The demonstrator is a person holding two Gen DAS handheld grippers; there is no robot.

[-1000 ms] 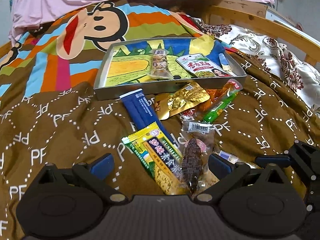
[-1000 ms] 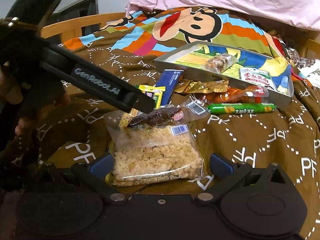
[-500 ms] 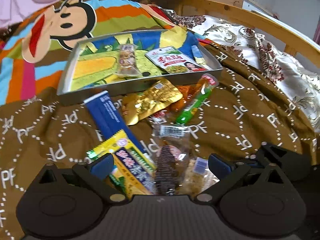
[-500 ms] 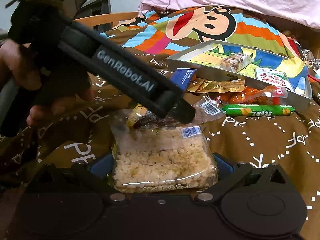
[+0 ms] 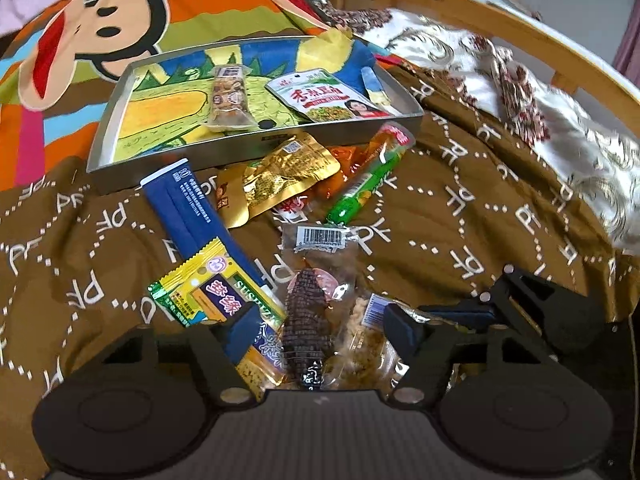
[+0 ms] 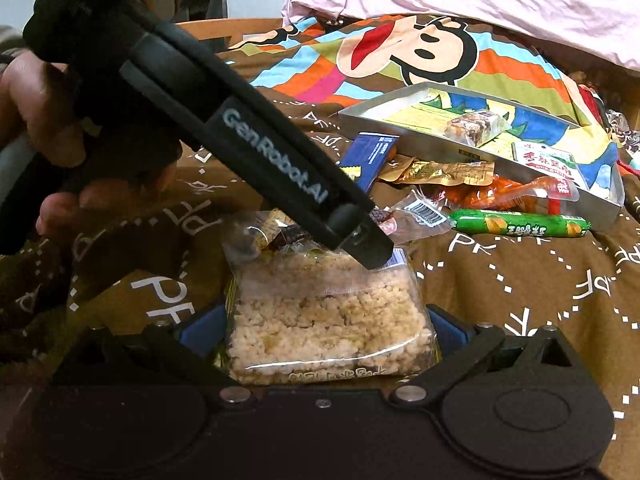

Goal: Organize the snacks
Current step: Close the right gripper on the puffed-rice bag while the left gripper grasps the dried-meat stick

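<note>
Two grippers work over one snack pile on the brown bedspread [image 5: 460, 208]. I read the dark dried-meat packet [image 5: 308, 320] as lying with its long axis running away from the left wrist camera, barcode end toward the metal tray [image 5: 256, 148]. It sits between the fingers of my left gripper [image 5: 320, 332], whose jaws are closing; I cannot see the pads pressing on it. Beside it, the yellow sushi-seaweed packet [image 5: 216, 300] runs diagonally under the left finger. In the right wrist view, the left gripper [image 6: 360, 240] slants steeply down from the holding hand [image 6: 60, 120], tips at the far edge of the rice-crisp packet [image 6: 328, 320]. My right gripper [image 6: 324, 332] has that packet between its blue pads, which touch its sides. The green sausage stick [image 6: 520, 227] lies crosswise near the tray.
</note>
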